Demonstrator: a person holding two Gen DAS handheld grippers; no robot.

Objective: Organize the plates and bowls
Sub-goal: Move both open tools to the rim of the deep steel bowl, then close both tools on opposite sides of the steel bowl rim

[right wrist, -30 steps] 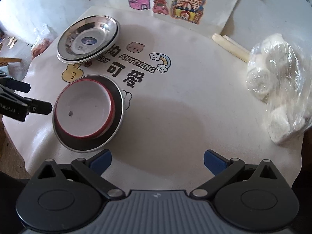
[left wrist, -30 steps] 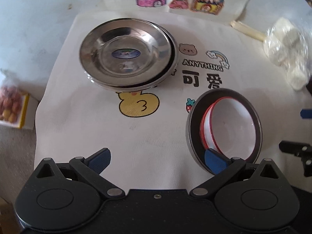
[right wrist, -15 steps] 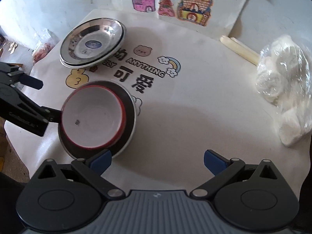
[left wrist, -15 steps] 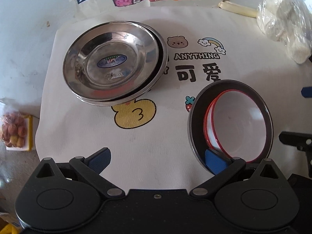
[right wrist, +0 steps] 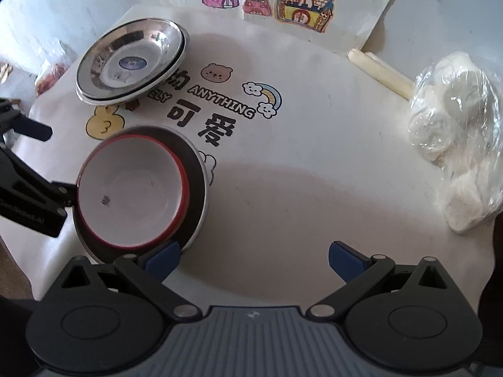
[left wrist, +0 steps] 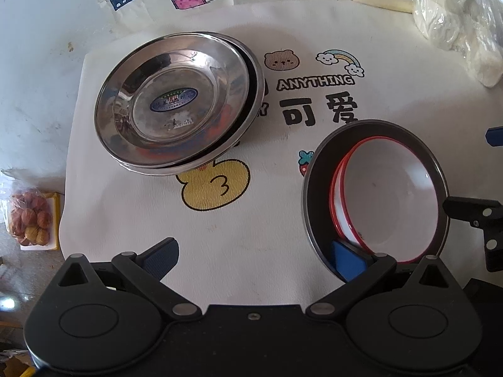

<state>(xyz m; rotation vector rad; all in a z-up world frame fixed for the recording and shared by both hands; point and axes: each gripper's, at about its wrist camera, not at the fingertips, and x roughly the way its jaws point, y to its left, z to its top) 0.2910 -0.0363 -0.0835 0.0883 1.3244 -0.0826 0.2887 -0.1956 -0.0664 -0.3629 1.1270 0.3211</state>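
The white bowl point(left wrist: 389, 201) with the red rim sits inside a dark metal plate point(left wrist: 317, 188) on the printed cloth point(left wrist: 239, 251), and in your left wrist view your left gripper point(left wrist: 254, 259) is spread wide, its right pad already inside the plate beside the bowl's near rim, its left pad out over bare cloth. Beyond lies the stack of steel plates point(left wrist: 176, 106), well apart from the bowl. If you mean to lift the bowl, bring the free pad around so the rim alone lies between them; as they stand, nothing is pinched.

In the right wrist view your right gripper point(right wrist: 254, 259) is also open and holds nothing, with its left pad just at the plate's near edge. Keep it clear of the rim, or use it to steady the plate point(right wrist: 195, 188) while the bowl point(right wrist: 132, 188) comes out, since the plate looks likely to slide on cloth. The bag point(right wrist: 456, 141) is far aside.
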